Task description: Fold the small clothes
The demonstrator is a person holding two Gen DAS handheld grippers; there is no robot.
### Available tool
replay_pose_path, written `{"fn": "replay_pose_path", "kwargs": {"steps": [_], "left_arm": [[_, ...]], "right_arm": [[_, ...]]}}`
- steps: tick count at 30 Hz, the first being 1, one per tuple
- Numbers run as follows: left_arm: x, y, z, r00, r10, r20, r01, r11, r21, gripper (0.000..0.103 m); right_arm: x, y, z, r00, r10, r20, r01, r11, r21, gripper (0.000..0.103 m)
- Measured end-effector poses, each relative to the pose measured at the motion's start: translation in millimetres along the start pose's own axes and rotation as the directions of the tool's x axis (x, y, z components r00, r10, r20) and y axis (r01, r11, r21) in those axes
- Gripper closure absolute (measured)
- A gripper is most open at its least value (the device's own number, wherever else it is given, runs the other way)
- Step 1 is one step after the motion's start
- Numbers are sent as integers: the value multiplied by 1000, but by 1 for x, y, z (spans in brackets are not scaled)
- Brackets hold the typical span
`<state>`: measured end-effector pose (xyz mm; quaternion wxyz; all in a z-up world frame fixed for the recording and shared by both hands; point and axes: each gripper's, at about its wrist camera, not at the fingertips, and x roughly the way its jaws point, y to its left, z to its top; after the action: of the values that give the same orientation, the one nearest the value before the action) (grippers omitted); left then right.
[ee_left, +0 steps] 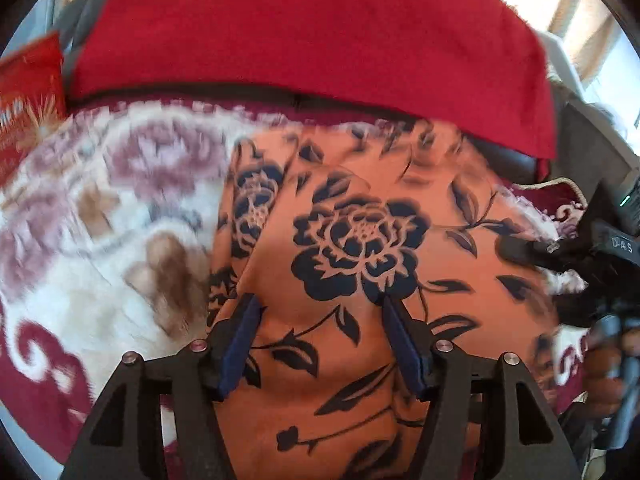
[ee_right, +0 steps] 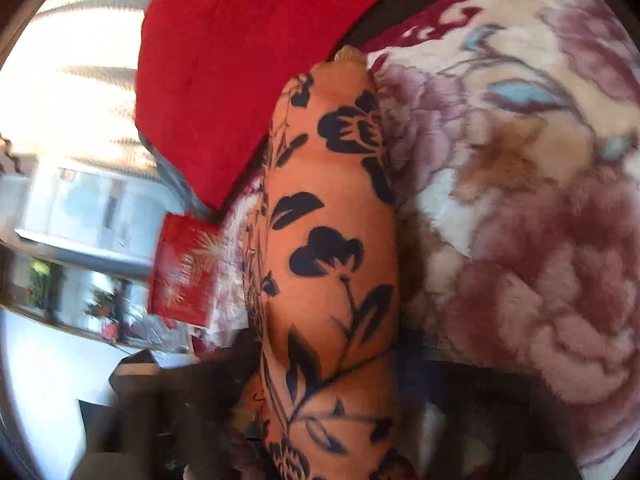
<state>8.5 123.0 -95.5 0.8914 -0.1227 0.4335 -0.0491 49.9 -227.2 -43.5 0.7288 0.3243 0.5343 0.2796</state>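
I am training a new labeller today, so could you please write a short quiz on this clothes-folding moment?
1. True or false: the left gripper has its blue-padded fingers apart above the orange garment with dark blue flowers.
2. What colour is the plain cloth draped behind the garment?
A green
B red
C yellow
3. Fill in: the garment lies on a plush cream and maroon ____ blanket.

Key: 1 true; 2 B; 3 floral.
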Motion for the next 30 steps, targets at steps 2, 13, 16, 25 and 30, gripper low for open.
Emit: {"fn": "replay_pose_path", "kwargs": {"steps": [2,13,16,25,30], "left_arm": [[-2,5,-2,1000,-11,12,11,1000,3,38],[2,1,-4,1000,-11,15,11,999,39,38],[1,0,-3,1000,-14,16,13,999,33,38],[-1,-1,2,1000,-21,-5,21,999,39,38],[-51,9,-1,992,-90,89,92,996,-13,38]], "right_arm": [[-18,44,-12,990,-110,90,125,976,-178,72],[-35,-10,4,989,16,147,-21,999,29,22],[-7,-18,33,998,20,54,-24,997,67,22],[7,29,22,949,-288,128,305,942,-142,60],[-38,10,-9,979,-133,155,144,988,-58,23]]}}
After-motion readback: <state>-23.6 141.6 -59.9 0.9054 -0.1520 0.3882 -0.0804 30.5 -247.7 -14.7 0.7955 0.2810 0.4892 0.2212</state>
